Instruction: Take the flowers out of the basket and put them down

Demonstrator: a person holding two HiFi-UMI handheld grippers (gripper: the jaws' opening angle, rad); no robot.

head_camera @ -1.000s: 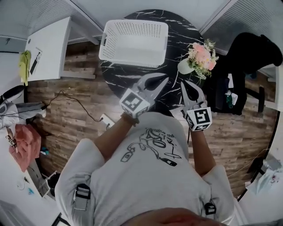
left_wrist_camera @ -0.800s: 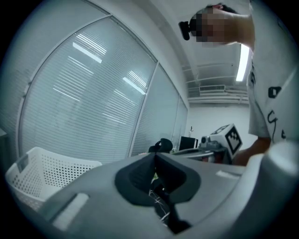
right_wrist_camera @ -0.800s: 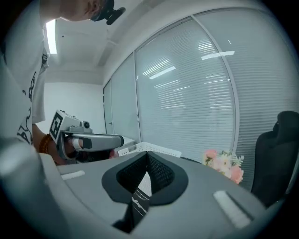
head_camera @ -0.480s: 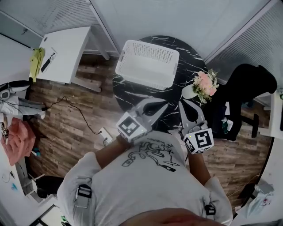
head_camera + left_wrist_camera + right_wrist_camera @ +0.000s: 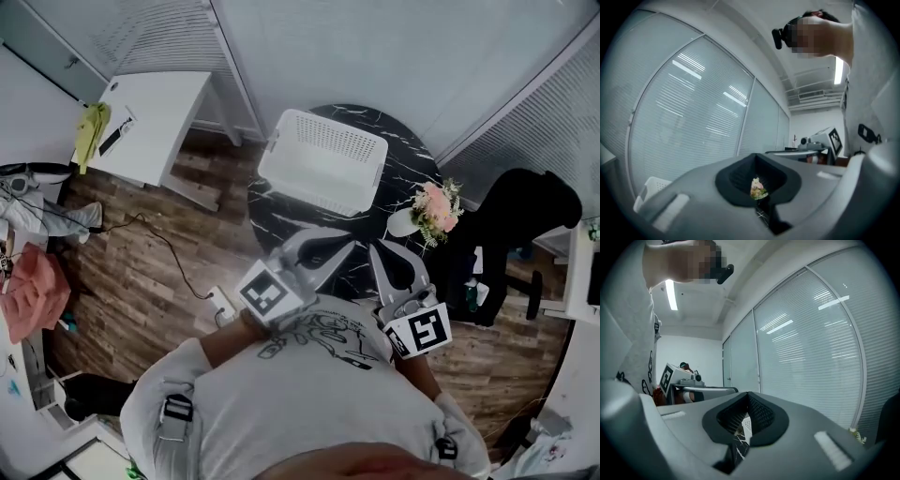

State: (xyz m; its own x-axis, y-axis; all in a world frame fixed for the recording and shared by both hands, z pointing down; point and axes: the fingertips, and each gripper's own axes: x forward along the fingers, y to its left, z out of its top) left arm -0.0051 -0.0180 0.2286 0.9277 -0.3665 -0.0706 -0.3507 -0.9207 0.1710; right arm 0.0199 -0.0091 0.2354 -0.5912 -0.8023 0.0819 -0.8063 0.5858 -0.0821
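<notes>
My left gripper (image 5: pixel 349 247) and right gripper (image 5: pixel 374 247) are both clenched on nothing, jaws pressed together, held level in front of my chest. The flowers (image 5: pixel 434 208) lie at the black table (image 5: pixel 274 210)'s right edge, outside the white basket (image 5: pixel 319 184) and well apart from it.

An office is suggested by glass partition walls with white slatted blinds (image 5: pixel 693 108), a white rectangular desk surface (image 5: pixel 155 117), wood-plank flooring (image 5: pixel 169 277) and a long ceiling strip light (image 5: pixel 671 294)

flowers (image 5: pixel 758 188) tiny, basket (image 5: pixel 649 187) half hidden
</notes>
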